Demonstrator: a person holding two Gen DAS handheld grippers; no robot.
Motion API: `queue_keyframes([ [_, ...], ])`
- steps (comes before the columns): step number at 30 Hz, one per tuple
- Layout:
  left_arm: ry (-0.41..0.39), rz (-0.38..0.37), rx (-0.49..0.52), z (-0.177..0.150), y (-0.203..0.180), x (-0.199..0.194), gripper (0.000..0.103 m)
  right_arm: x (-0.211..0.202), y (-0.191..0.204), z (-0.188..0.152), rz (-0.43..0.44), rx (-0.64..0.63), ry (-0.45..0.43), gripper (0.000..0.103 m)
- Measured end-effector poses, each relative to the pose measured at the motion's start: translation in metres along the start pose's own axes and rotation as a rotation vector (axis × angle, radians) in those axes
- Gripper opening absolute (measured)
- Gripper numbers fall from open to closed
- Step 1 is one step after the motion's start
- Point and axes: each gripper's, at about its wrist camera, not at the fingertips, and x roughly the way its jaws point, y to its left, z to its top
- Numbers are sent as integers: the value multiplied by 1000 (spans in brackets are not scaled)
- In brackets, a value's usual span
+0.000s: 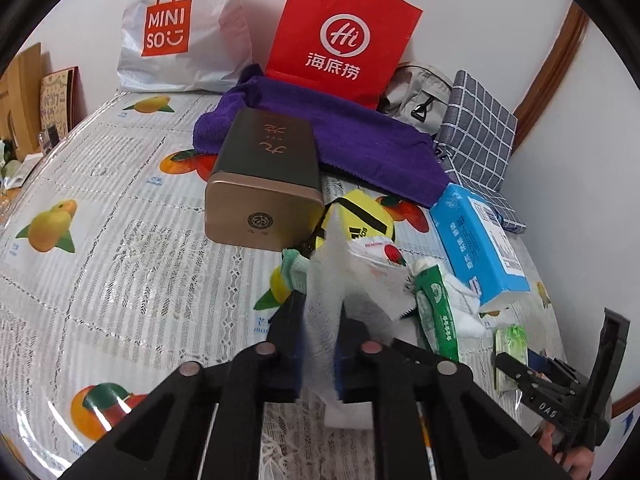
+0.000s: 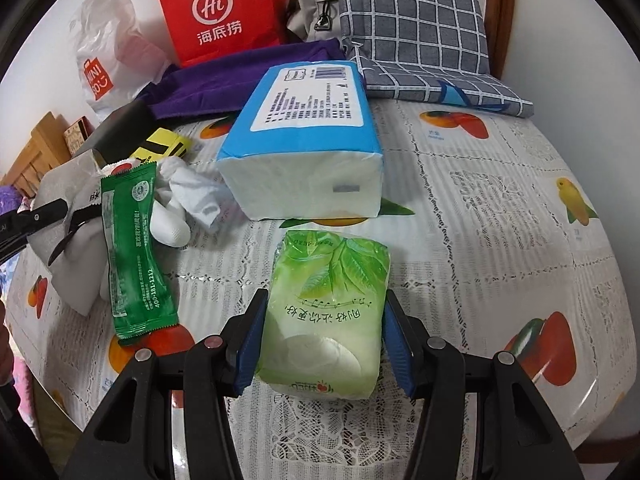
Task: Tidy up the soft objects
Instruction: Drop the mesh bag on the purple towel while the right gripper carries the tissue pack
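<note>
pinching a white mesh cloth (image 1: 324, 304), the left gripper (image 1: 318, 344) has its jaws nearly together w/ the cloth squeezed between the blue pads; the cloth runs up fwd from the tips and drapes over a white wrapper (image 1: 376, 264). just past the tips lies a yellow ball (image 1: 360, 220), and beyond that a brown tin (image 1: 264, 184) lying on its side, its far end on a purple towel (image 1: 360, 136). fwd-right of this gripper sit a green sachet (image 1: 434, 304) and a white sock (image 1: 466, 304), then a blue tissue pack (image 1: 476, 236) further right. behind the towel stand a red bag (image 1: 340, 36) and a white miniso bag (image 1: 176, 28), w/ a checked cushion (image 1: 476, 132) off to the right.

right gripper (image 2: 324, 340) is clamped on a green tissue pack (image 2: 328, 312), pads pressed on both its sides, the pack resting on the lace tablecloth (image 2: 500, 248). straight ahead of it, just apart, is the blue pack. to its left lies the sachet, partly over the sock. the left gripper's tips show at the far left edge. cushion is at the far end, beyond the blue pack.
</note>
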Motion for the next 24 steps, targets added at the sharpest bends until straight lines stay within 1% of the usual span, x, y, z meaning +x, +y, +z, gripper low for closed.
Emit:
queue_keyframes([
  [3,-19,10,13,1,-6,-10,9,-13,1,2,58,7,-12,54],
  [8,-63,20,26,9,-10,-34,9,-34,7,8,38,-20,-61,54],
  [11,-71,32,42,14,-12,-44,9,-43,7,14,57,-14,-74,54],
  [14,-95,40,38,21,-12,-53,9,-51,7,22,85,-3,-89,54],
  [24,-134,38,3,57,-3,-67,9,-67,12,63,81,-31,-137,54],
])
